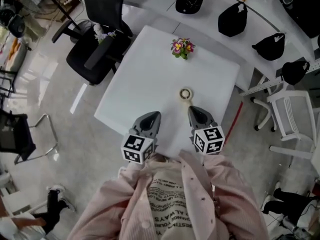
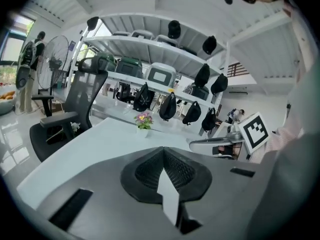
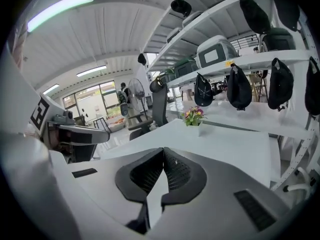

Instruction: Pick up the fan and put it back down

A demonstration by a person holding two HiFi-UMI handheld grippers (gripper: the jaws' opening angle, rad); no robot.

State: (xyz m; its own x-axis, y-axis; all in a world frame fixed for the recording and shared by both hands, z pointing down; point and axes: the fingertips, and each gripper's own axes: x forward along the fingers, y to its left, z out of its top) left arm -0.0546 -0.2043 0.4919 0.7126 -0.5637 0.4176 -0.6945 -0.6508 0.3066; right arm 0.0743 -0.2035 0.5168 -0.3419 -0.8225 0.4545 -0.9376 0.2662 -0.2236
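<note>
A small round fan (image 1: 185, 94), seen as a pale ring around a darker centre, is found lying on the smooth white square table (image 1: 150, 74), nearer the person than the potted flowers (image 1: 182, 48) and well apart from them. The right gripper (image 1: 192, 109) is held just on the person's side of the fan, on the side away from the flowers, without touching it. Its grey jaws, lined with black ribbed pads, are pressed together with nothing between them. The left gripper (image 1: 156, 114) is held beside it, further from the flowers and to their left. Its jaws are likewise closed tip to tip and empty. A black mesh office chair (image 1: 95, 39) is seen left of the flowers, and rounded black bags (image 1: 232, 19) are hung beyond them.
</note>
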